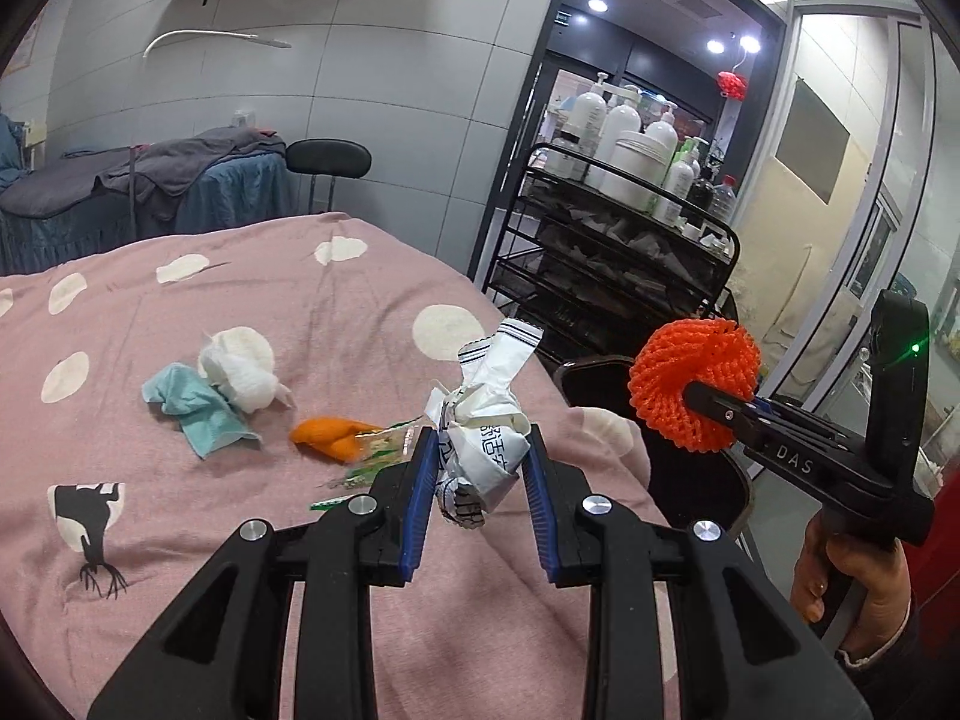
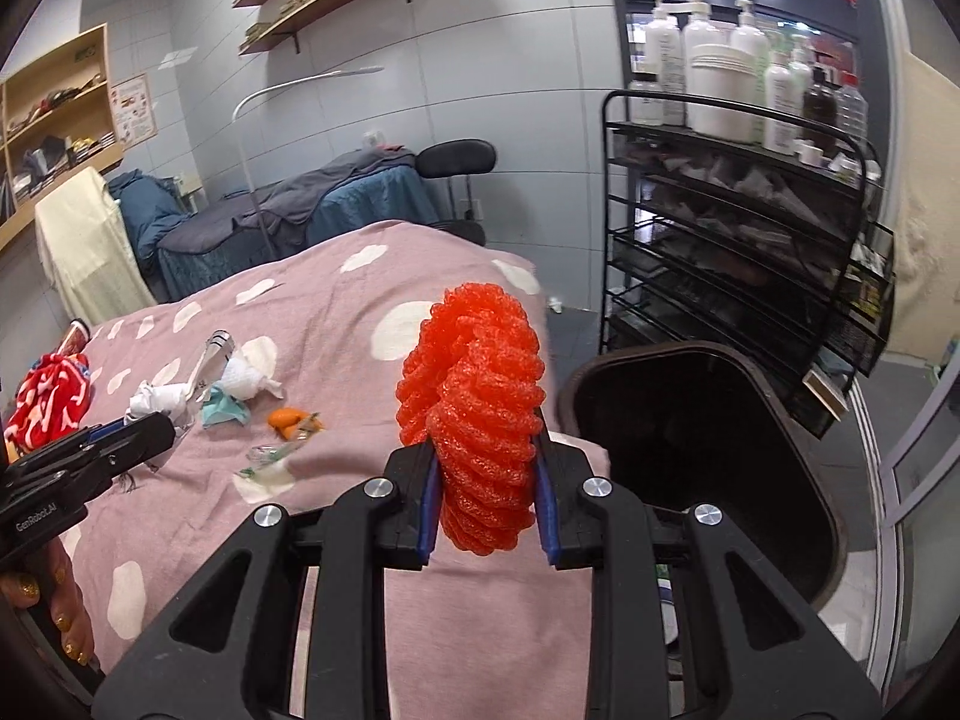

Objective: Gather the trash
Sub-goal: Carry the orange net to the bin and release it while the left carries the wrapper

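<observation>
My left gripper (image 1: 477,456) is shut on a crumpled white wrapper (image 1: 483,420) and holds it above the pink spotted bedcover (image 1: 240,300). My right gripper (image 2: 486,468) is shut on an orange foam fruit net (image 2: 474,408), held near the bed's right edge beside the dark trash bin (image 2: 708,450). The net (image 1: 696,384) and right gripper also show in the left wrist view. On the bed lie a teal tissue (image 1: 192,408), a white tissue wad (image 1: 240,369), an orange peel (image 1: 327,435) and a clear green wrapper (image 1: 372,462).
A black wire rack (image 2: 738,240) with white bottles stands behind the bin. A red patterned cloth (image 2: 48,402) lies at the bed's left. A second bed with blue covers (image 1: 150,192) and a black stool (image 1: 327,159) stand further back.
</observation>
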